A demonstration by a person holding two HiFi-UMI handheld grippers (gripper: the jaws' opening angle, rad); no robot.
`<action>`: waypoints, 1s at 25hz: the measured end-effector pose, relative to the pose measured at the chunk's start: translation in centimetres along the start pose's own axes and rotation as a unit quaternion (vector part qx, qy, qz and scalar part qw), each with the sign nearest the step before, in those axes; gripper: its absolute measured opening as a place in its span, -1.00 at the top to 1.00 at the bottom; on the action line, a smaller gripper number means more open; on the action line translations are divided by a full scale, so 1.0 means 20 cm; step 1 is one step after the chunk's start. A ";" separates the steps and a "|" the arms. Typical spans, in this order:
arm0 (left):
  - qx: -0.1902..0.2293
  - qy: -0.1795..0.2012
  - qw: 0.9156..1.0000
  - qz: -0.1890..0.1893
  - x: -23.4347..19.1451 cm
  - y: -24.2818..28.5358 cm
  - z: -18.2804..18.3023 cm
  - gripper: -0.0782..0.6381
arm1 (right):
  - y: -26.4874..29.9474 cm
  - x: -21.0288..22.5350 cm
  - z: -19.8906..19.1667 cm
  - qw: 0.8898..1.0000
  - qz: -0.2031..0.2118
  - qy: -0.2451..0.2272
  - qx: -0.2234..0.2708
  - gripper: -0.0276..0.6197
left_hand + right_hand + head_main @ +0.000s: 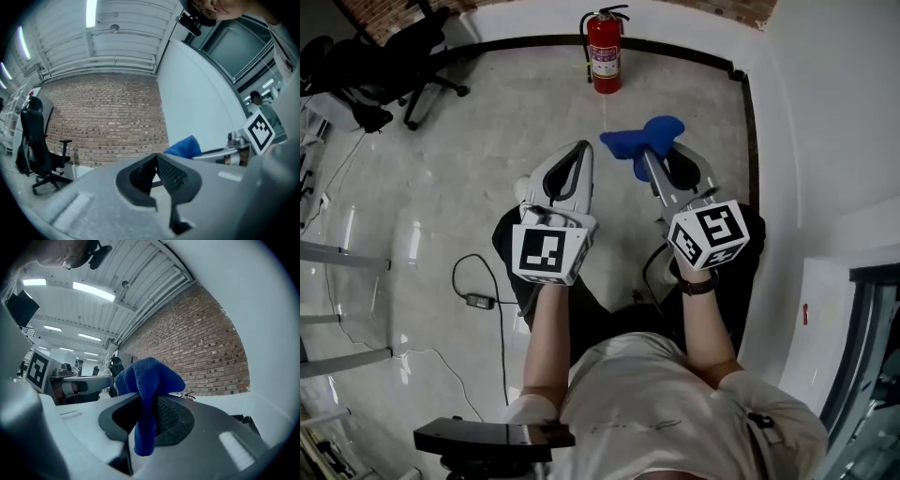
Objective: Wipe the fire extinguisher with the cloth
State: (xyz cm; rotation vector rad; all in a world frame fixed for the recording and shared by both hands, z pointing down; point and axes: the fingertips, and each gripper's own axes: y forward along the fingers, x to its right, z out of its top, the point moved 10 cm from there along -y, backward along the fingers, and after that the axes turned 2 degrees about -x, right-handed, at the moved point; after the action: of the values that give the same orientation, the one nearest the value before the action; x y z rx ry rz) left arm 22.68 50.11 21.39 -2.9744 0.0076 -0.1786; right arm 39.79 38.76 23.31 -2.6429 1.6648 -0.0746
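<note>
A red fire extinguisher stands upright on the floor against the far wall. My right gripper is shut on a blue cloth, which bunches out past its tips, well short of the extinguisher. In the right gripper view the cloth is pinched between the jaws of the right gripper and hangs down over them. My left gripper is held beside it on the left, shut with nothing in it. The left gripper view shows the left gripper with its pads meeting at the tip, and the cloth off to the right.
A black office chair stands at the far left. A cable with a power adapter lies on the floor by the person's legs. A white wall with a black skirting runs along the right. A brick wall rises behind.
</note>
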 end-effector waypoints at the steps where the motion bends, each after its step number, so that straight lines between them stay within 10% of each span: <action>1: -0.003 -0.001 1.000 -0.003 -0.03 0.04 -0.01 0.78 | 0.05 0.01 0.00 1.000 0.000 0.004 -0.002 0.70; 25: 0.012 -0.019 0.999 -0.036 -0.85 1.08 -0.21 0.78 | 1.28 0.54 0.03 0.999 -0.029 -0.013 0.000 0.69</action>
State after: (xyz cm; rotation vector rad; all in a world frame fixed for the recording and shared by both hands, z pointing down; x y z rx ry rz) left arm 5.34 28.43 19.99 -2.9554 -0.1054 -0.1312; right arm 21.39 17.87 22.09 -2.6796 1.5797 -0.0402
